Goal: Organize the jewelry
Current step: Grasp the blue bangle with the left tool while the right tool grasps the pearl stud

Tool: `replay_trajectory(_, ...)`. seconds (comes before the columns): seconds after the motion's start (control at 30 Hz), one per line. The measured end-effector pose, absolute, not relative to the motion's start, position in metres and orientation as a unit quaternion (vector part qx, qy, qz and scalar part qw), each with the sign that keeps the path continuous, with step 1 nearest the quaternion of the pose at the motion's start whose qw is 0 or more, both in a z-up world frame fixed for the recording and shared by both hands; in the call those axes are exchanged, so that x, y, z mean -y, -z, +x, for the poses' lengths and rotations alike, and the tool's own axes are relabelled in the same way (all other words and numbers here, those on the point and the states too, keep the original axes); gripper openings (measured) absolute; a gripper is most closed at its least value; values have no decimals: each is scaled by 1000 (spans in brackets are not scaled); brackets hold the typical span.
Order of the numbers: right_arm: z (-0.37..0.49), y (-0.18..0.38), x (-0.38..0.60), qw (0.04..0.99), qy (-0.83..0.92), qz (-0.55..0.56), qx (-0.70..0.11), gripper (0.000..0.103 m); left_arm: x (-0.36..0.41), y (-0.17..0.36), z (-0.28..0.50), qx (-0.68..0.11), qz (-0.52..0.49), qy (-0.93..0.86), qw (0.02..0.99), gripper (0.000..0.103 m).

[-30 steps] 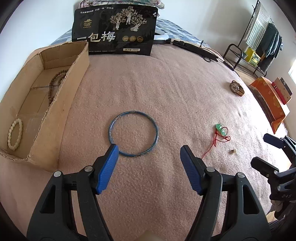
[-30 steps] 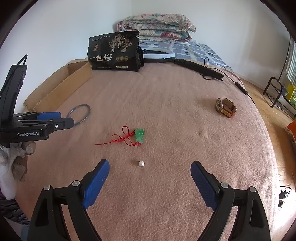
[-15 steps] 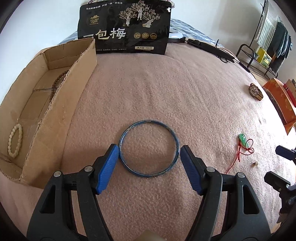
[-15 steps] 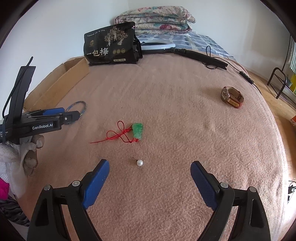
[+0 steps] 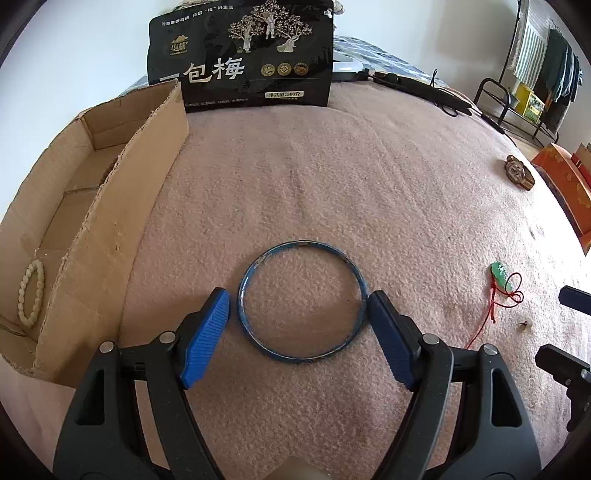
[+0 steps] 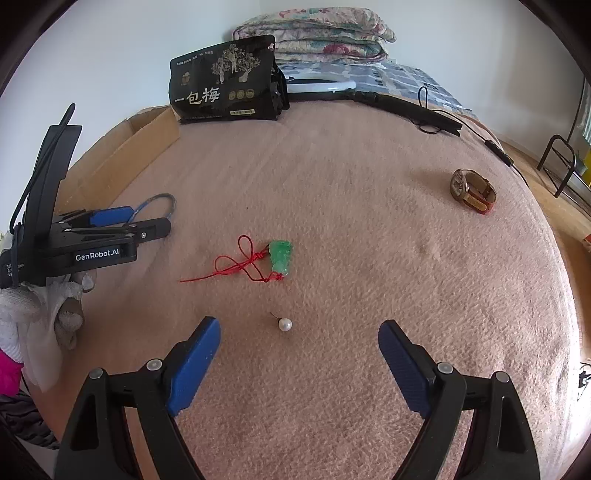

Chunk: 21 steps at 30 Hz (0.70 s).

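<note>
A blue bangle (image 5: 302,300) lies flat on the pink blanket. My left gripper (image 5: 299,325) is open, its blue pads on either side of the bangle, the right pad close to its rim. The bangle also shows in the right wrist view (image 6: 157,206) beside the left gripper (image 6: 125,225). My right gripper (image 6: 299,363) is open and empty, just short of a pearl earring (image 6: 284,325). A green jade pendant on red cord (image 6: 280,256) lies beyond the pearl. A cardboard box (image 5: 110,206) at the left holds a cream bead bracelet (image 5: 31,293).
A watch (image 6: 472,190) lies at the far right of the blanket. A black snack bag (image 5: 240,55) stands at the back by the box. A black cable and light stand (image 6: 410,107) lie along the far edge. Folded quilts (image 6: 314,33) are behind.
My left gripper has moved forward and down, so the bangle now lies between its pads. The right gripper has shifted only slightly.
</note>
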State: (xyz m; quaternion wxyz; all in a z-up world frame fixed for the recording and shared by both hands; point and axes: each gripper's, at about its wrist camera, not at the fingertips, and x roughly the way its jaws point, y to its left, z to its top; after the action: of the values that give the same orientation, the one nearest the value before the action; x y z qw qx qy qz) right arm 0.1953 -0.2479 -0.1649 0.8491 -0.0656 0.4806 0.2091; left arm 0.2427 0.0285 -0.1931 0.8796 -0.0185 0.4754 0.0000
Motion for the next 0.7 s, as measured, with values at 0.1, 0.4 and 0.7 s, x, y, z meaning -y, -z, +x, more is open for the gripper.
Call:
replay_trajectory(0.1, 195, 169, 245, 845, -217, -68, -484, 85, -32, 195, 244, -476, -23, 2, 879, 81)
replay_trajectory(0.4, 196, 179, 237, 836, -229, -81, -492, 55, -36, 196, 243, -475, -32, 12, 880, 78)
replay_trajectory(0.7, 198, 179, 231, 834, -228, -85, -496, 20, -35, 195, 241, -473, -26, 15, 880, 74)
